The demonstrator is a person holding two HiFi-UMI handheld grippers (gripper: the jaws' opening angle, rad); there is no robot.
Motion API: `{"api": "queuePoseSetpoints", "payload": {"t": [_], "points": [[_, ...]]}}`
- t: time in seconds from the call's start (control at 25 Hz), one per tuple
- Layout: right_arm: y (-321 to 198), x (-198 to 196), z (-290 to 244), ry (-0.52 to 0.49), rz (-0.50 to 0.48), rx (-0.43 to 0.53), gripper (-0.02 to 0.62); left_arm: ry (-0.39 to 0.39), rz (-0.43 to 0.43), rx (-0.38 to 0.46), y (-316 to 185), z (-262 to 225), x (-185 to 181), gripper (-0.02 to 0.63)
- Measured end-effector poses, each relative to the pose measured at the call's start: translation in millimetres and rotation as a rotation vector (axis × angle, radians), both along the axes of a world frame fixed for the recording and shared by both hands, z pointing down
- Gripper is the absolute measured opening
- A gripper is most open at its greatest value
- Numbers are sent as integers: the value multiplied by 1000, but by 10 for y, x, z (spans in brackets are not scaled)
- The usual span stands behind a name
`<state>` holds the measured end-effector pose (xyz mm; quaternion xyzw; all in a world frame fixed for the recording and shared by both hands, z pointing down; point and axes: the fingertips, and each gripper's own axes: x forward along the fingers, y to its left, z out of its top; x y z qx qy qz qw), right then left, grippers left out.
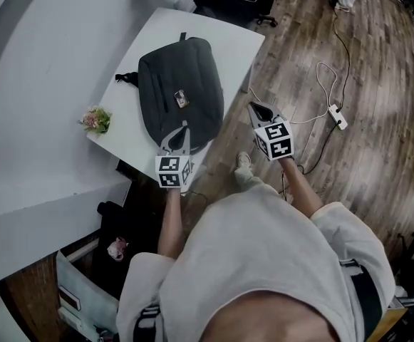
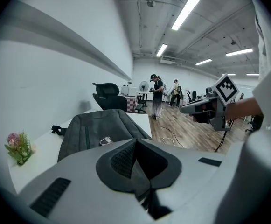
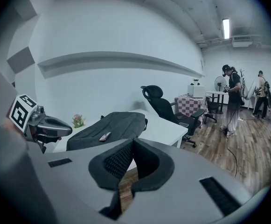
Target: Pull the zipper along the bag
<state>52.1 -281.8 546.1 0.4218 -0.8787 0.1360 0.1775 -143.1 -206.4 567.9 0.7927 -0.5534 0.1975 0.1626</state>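
A dark grey backpack (image 1: 180, 84) lies flat on the white table (image 1: 228, 34); it also shows in the left gripper view as the backpack (image 2: 95, 129) and in the right gripper view as the backpack (image 3: 114, 124). A small light tag-like piece (image 1: 182, 100) rests on its top face. My left gripper (image 1: 184, 127) is shut and empty, its tips over the bag's near end. My right gripper (image 1: 252, 106) is shut and empty, over the floor to the right of the table's near corner, apart from the bag. Shut jaws show in both gripper views: left gripper (image 2: 136, 143), right gripper (image 3: 131, 143).
A small pot of flowers (image 1: 96, 120) stands at the table's left edge. A black office chair (image 3: 165, 104) sits beyond the table's far end. A power strip (image 1: 338, 116) and cable lie on the wooden floor at right. People stand far off (image 2: 157, 96).
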Motion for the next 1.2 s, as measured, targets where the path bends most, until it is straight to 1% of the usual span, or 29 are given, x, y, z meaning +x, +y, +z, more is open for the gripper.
{"api": "queuePoseSetpoints", "payload": {"t": [0.2,0.4,0.6,0.88,1.2], "points": [[-314,-37,154,-6,-50,-40,14,-64,31,-21,-171,54,62,26],[-452,-156,337,-1,-86,-76,14,-139,101,-46,-214,192,68,26],[-430,-247,488,10,-103,-104,14,-241,225,-75,-137,310,93,26],[-350,-355,670,47,-74,-128,12,-404,466,-100,121,607,73,26],[-234,-506,840,107,-63,-129,14,-449,638,-90,337,792,27,29]]}}
